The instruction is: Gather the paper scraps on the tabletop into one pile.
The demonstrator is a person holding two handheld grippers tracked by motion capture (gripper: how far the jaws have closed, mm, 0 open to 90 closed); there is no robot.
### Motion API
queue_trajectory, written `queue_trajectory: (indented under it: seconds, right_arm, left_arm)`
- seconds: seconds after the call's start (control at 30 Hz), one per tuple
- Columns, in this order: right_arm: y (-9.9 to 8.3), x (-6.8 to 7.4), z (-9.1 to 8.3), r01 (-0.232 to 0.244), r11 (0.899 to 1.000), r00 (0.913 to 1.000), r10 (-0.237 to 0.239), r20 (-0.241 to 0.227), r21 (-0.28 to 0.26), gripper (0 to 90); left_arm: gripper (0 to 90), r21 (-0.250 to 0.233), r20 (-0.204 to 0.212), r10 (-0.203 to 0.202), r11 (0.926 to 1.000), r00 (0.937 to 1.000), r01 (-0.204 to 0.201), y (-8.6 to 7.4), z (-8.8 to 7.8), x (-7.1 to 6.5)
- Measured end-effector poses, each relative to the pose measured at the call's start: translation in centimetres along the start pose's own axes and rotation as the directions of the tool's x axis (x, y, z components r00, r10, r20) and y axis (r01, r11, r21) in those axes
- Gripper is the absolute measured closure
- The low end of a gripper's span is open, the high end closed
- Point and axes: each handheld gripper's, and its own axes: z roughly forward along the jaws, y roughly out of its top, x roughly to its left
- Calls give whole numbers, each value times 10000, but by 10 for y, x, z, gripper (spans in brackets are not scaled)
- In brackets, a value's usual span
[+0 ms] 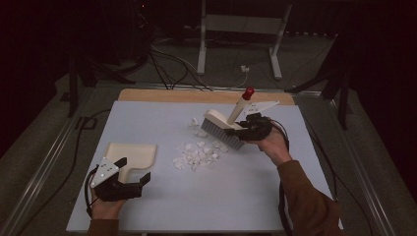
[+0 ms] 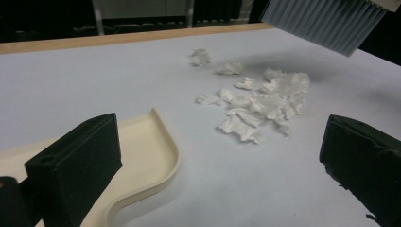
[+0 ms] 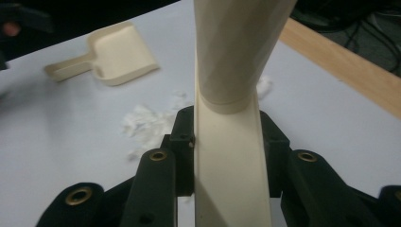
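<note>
So over on the left, our left gripper point(image 1: 132, 173) has its fingers point(image 2: 78, 156) spread wide with nothing in them, sitting right at the handle end of the cream dustpan point(image 1: 132, 155). The handle looks like it sits between the two open fingers but isn't pinched; in the left gripper view the pan's curved rim runs past the left finger and the right one hangs over bare counter point(image 1: 162, 196). The pan's long axis runs from that handle up and away toward its wide mouth, and the mouth seems to face the far side rather than the mess, so we'd guess it needs turning once it's gripped. Moving right, the pile of white paper scraps point(image 1: 199, 155) lies just beside the pan's right edge, apart from it, with a few strays point(image 1: 196, 125) farther back. Then the brush point(image 1: 223, 128): bristles lifted off the counter, hanging over the far right side of the pile, handle tilted up and right to its red tip point(image 1: 248, 93). Our right gripper point(image 1: 246, 129) is clamped tight on that handle. Plenty of open counter near us and to the left; the wooden strip point(image 1: 162, 95) marks the far edge.
</note>
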Motion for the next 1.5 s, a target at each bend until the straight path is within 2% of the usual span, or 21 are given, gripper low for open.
queue_trajectory:
  seconds: [0.13, 0.33, 0.53, 0.63, 0.83, 0.97, 1.07, 1.2, 1.33, 1.5]
  right_arm:
    - [2, -14, 5, -228, 9997, 9983, 228, 543, -8, 672]
    - [3, -28, 23, -476, 9982, 9933, 435, 1074, 354, 671]
    - [11, -37, 43, -402, 9966, 9871, 283, 1573, 726, 672]
    - [13, -41, 53, -319, 9951, 9826, 141, 1853, 932, 672]
    - [8, -51, 74, -483, 9895, 9713, 148, 2375, 1360, 672]
    - [4, -55, 88, -570, 9876, 9641, 164, 2649, 1461, 672]
    - [3, -54, 97, -450, 9838, 9549, -87, 2969, 1733, 672]
    - [5, -51, 107, -301, 9844, 9587, -207, 2836, 1735, 672]
    - [11, -43, 117, 47, 9806, 9637, -568, 2608, 1960, 673]
    - [14, -33, 126, 841, 9706, 9662, -1348, 2197, 2257, 673]
  left_arm:
    - [6, 54, -206, -127, 9999, 9997, 128, -4, 1, 2]
    - [6, 28, -365, -124, 9999, 9993, 125, -5, 1, 2]
    - [6, 37, -393, -159, 9999, 9991, 160, -7, 0, 3]
    - [6, 62, -340, -166, 9998, 9993, 169, -8, 1, 3]
    - [6, 29, -330, -209, 9998, 9992, 210, -9, 1, 3]
    - [6, 13, -278, -241, 9997, 9993, 242, -9, 0, 3]
    - [6, -22, -271, -281, 9996, 9992, 281, -9, 0, 4]
    - [6, -42, -255, -309, 9995, 9992, 308, -9, 0, 5]
    - [6, -65, -261, -336, 9994, 9991, 334, -9, -1, 5]
    - [6, -57, -246, -394, 9992, 9989, 393, -10, -1, 6]
